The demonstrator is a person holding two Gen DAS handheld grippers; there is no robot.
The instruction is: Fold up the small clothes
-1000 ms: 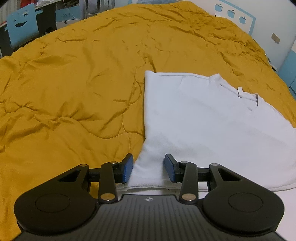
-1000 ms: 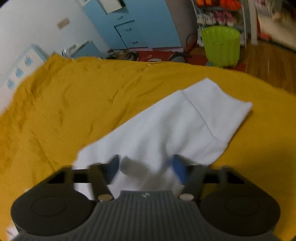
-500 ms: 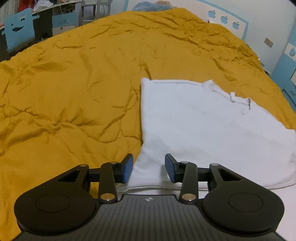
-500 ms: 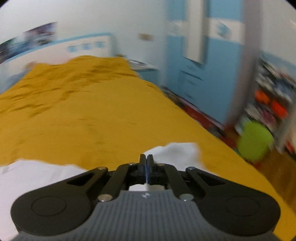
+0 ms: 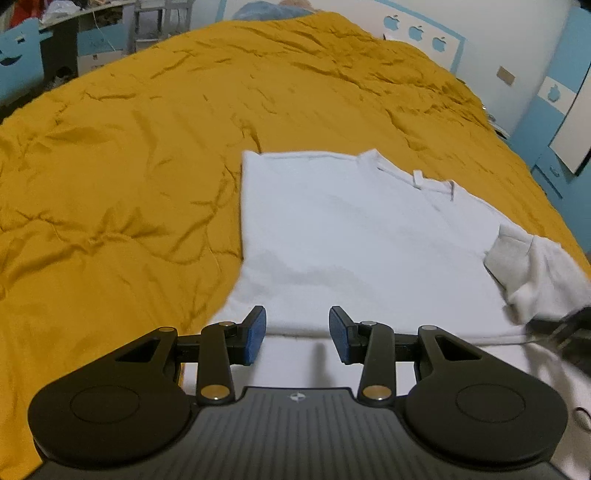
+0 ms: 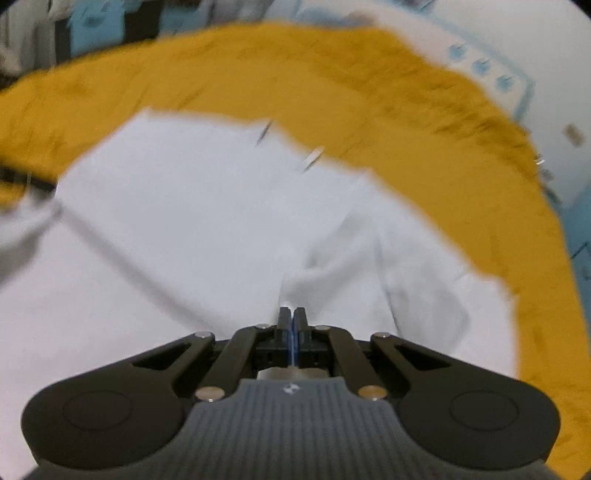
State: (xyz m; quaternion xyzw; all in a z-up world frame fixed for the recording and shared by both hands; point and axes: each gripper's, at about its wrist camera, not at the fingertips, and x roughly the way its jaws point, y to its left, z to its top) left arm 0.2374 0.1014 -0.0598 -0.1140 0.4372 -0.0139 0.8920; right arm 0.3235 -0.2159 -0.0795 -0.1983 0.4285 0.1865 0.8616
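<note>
A small white shirt [image 5: 351,236] lies on the mustard-yellow quilt [image 5: 129,166], its left side folded in, collar toward the far side. My left gripper [image 5: 297,334] is open and empty, low over the shirt's near hem. My right gripper [image 6: 292,319] is shut on the shirt's right sleeve [image 6: 332,280] and holds it over the shirt body [image 6: 166,206]. In the left wrist view the lifted sleeve [image 5: 532,273] shows at the right edge with the dark right gripper [image 5: 569,328] beside it. The right wrist view is motion-blurred.
The quilt covers a wide bed with wrinkles all around the shirt. Blue furniture [image 5: 554,110] and a white wall with apple decals [image 5: 413,33] stand beyond the far right edge. A desk and blue chair [image 5: 22,59] stand at the far left.
My right gripper shut on the right sleeve and swung it leftward over the shirt body. The left gripper stayed open at the near hem and shifted slightly.
</note>
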